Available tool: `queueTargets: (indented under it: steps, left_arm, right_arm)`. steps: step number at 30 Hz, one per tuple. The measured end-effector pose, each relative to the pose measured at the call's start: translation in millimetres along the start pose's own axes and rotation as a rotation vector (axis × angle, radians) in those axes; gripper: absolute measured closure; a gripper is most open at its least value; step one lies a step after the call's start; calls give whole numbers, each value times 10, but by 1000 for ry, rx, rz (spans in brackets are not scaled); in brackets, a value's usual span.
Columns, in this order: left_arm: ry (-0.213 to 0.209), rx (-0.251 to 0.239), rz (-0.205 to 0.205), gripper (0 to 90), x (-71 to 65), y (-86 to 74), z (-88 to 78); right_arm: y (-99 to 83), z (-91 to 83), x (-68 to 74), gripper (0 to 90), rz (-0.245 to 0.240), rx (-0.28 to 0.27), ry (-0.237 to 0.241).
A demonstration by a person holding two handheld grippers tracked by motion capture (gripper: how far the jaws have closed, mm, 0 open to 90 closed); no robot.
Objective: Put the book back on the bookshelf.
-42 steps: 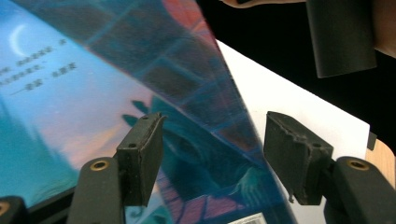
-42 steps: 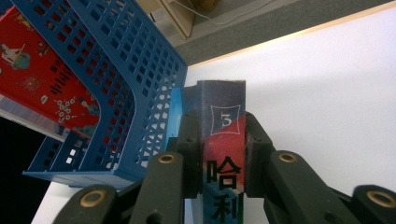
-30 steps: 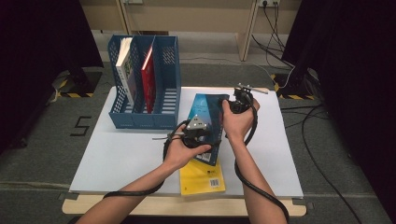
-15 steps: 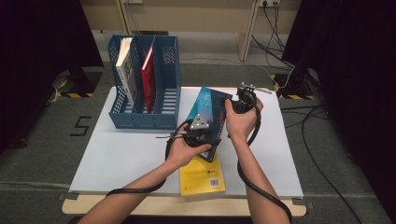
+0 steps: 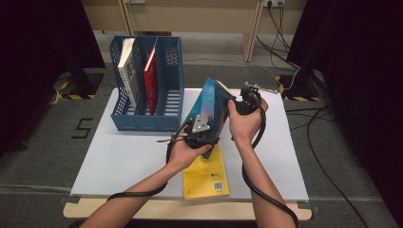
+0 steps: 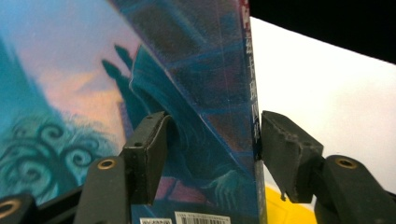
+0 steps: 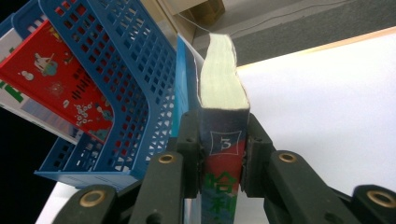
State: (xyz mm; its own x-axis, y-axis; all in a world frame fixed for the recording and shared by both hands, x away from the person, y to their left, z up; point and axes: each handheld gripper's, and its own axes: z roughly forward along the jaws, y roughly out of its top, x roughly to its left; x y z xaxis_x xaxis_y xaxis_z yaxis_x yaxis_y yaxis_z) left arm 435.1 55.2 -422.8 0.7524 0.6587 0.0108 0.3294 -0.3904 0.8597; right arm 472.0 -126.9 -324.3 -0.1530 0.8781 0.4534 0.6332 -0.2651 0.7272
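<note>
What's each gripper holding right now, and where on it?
The right gripper clamps the teal book across its spine end. The left gripper has been closing around the book's lower edge, with one pad on the cover and the other close by the spine.

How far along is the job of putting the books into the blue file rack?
Two books, a white one and a red one, already stand in the blue rack. The teal book is lifted off the table: the right gripper clamps its spine, and the left gripper has been closing around it. The yellow book still lies flat.
</note>
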Motion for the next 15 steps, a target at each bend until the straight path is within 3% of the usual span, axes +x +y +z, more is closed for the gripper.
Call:
queueTargets:
  steps: [4,11,15]
  left_arm:
    - [13,0,7,414,-15,5,-16]
    - [69,-71,5,367,-23,99,-40]
    - [83,-86,4,347,-31,171,-29]
  right_arm:
    - [-2,-3,38,743,-3,0,-4]
    - [-5,-5,78,743,-6,-7,-4]
    - [-13,-13,124,742,-8,-13,-2]
